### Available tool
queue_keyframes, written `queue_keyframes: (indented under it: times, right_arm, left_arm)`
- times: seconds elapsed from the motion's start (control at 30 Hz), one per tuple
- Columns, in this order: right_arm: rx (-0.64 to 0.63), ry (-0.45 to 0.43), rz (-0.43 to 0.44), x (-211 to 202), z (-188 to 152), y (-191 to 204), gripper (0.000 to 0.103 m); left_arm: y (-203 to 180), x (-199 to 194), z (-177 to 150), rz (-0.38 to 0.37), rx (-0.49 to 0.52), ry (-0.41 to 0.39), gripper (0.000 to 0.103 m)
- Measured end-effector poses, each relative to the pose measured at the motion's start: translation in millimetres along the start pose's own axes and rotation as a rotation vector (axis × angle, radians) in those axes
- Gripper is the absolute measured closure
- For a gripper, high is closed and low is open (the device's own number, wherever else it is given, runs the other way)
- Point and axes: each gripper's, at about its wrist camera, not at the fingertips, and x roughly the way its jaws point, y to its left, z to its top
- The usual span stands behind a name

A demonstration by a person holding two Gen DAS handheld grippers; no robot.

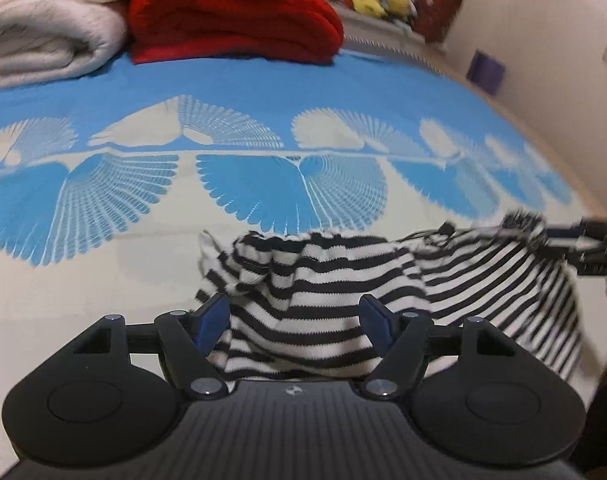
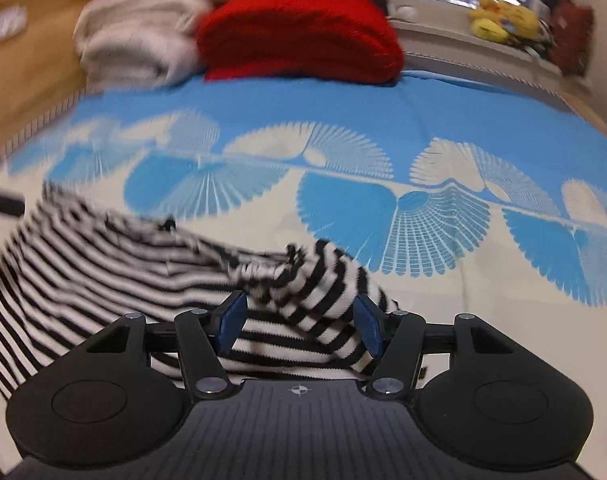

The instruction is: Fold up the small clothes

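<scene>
Both grippers, left (image 1: 295, 320) and right (image 2: 299, 320), are standing wide over the striped garment (image 1: 323, 280) bunched between their fingers (nothing clamped); regripping its edges looks next.

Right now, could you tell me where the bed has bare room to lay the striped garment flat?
Bare bedspread lies between the striped garment and the red blanket. The far end is crowded by the red blanket and white blanket.
</scene>
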Motion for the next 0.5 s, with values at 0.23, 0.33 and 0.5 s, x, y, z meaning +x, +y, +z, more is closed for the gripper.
queue_keyframes:
  times: [0.23, 0.33, 0.5]
  right_arm:
    - [-0.050, 0.009, -0.140, 36.2, 15.0, 13.0, 0.096]
    - [0.042, -0.120, -0.196, 28.5, 31.9, 5.1, 0.098]
    - [0.126, -0.214, -0.291, 34.2, 48.3, -2.1, 0.098]
  left_arm:
    - [-3.5, 32.0, 9.5, 0.104, 0.015, -0.057, 0.097]
    - [1.9, 14.5, 28.7, 0.118, -0.045, -0.218, 0.098]
    - [-10.3, 34.0, 40.5, 0.183, 0.021, -0.216, 0.097]
